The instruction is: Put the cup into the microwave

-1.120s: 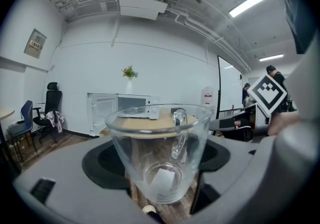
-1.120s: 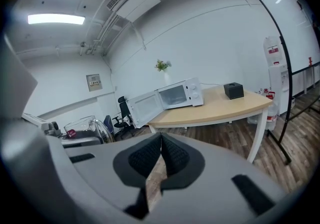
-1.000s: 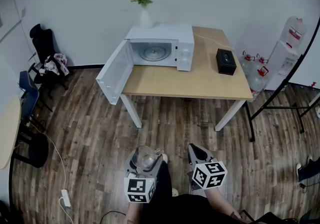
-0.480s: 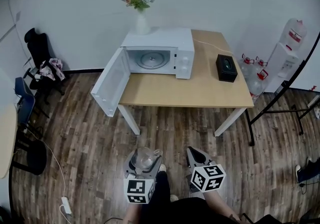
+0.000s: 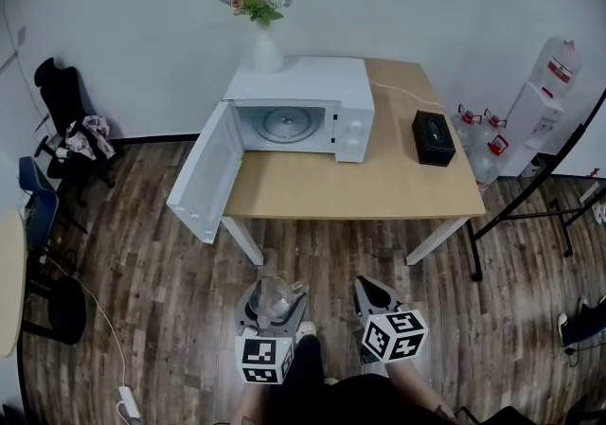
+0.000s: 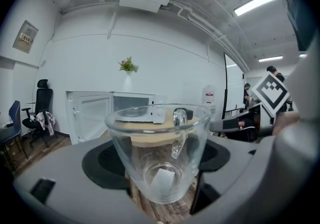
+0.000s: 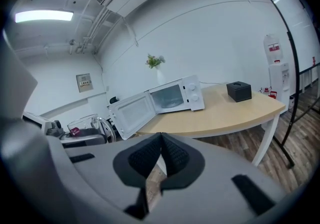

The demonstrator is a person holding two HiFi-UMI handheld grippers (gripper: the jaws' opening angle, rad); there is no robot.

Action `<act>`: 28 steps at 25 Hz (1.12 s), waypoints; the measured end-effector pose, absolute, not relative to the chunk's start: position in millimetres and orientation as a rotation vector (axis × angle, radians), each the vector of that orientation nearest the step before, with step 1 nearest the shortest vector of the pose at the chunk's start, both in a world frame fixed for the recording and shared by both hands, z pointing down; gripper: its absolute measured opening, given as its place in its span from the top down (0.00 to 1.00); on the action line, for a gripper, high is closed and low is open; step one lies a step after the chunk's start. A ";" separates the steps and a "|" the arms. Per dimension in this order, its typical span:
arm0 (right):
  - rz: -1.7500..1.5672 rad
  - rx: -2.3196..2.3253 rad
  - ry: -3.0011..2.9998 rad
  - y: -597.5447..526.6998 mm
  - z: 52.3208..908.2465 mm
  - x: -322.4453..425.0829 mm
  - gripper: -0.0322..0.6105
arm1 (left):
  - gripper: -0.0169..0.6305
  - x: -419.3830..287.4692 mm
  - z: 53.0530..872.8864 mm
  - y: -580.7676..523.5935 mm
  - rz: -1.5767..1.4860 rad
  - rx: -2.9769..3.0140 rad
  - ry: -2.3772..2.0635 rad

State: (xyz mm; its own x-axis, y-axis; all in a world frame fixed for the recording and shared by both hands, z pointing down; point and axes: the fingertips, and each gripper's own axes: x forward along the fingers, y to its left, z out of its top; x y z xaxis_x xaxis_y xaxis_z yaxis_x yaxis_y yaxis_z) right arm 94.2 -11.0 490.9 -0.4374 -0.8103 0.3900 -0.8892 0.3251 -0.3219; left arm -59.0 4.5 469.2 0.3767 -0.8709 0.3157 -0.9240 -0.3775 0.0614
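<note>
1. Pale, curved-edged side table (image 5: 6,281): cut off by the head view's left edge.
2. Framed wall notice (image 6: 26,37): print too small for us to read.
3. Clear glass cup (image 7: 86,120): in the right gripper view we see only its upper part.

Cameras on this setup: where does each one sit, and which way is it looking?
Head view: on the person's head, looking forward and steeply down at floor and table; both tongs show at the bottom, the left tongs holding a glass cup, the right tongs empty.
Left gripper view: on the left tongs, facing level across the room; its jaws grip the cup.
Right gripper view: on the right tongs, facing the table; its jaws are together.
Shared: all three see the microwave, door open.
</note>
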 end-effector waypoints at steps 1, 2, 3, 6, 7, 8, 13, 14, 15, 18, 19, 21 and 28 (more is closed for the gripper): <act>0.749 1.571 -2.419 -16.7 491.4 93.0 0.96 | 0.39 -60.2 469.0 -1.5 0.338 2.410 -1.598; 0.749 1.571 -2.415 -22.5 491.8 91.7 0.96 | 0.39 -61.6 468.9 -7.4 0.336 2.410 -1.595; 0.749 1.572 -2.414 -28.7 492.2 89.8 0.96 | 0.39 -63.3 468.9 -13.4 0.335 2.411 -1.592; 0.748 1.578 -2.413 -50.0 492.4 83.2 0.96 | 0.39 -69.7 469.4 -33.8 0.340 2.417 -1.586; 0.748 1.579 -2.412 -57.2 492.6 81.2 0.96 | 0.39 -71.6 469.5 -40.8 0.340 2.418 -1.584; 0.749 1.579 -2.411 -63.9 493.3 79.3 0.96 | 0.39 -73.3 469.8 -47.4 0.339 2.419 -1.583; 0.763 1.592 -2.404 -91.4 498.4 72.2 0.96 | 0.39 -79.6 471.6 -74.8 0.344 2.431 -1.572; 0.764 1.595 -2.402 -96.9 499.3 70.5 0.96 | 0.39 -81.2 471.7 -80.5 0.345 2.434 -1.571; 0.765 1.596 -2.400 -102.3 500.3 68.4 0.96 | 0.39 -83.1 471.8 -86.2 0.346 2.436 -1.570; 0.769 1.601 -2.390 -118.5 503.7 61.5 0.96 | 0.39 -90.4 473.7 -102.7 0.352 2.440 -1.565; 0.770 1.604 -2.388 -123.6 504.4 59.2 0.96 | 0.39 -92.9 474.5 -107.8 0.354 2.441 -1.563; 0.768 1.609 -2.389 -133.9 505.2 54.9 0.96 | 0.39 -97.5 475.3 -118.3 0.352 2.444 -1.562; 0.756 1.627 -2.378 -158.7 506.6 45.6 0.96 | 0.39 -101.7 477.0 -144.1 0.349 2.480 -1.526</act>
State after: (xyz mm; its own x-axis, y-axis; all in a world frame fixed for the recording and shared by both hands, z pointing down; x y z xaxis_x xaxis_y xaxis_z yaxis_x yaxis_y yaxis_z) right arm 45.6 -158.7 506.6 -0.3941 -0.8252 0.4046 -0.9073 0.2792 -0.3143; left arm -101.7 -144.1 477.0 0.4363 -0.8459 0.3068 -0.8952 -0.4426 0.0526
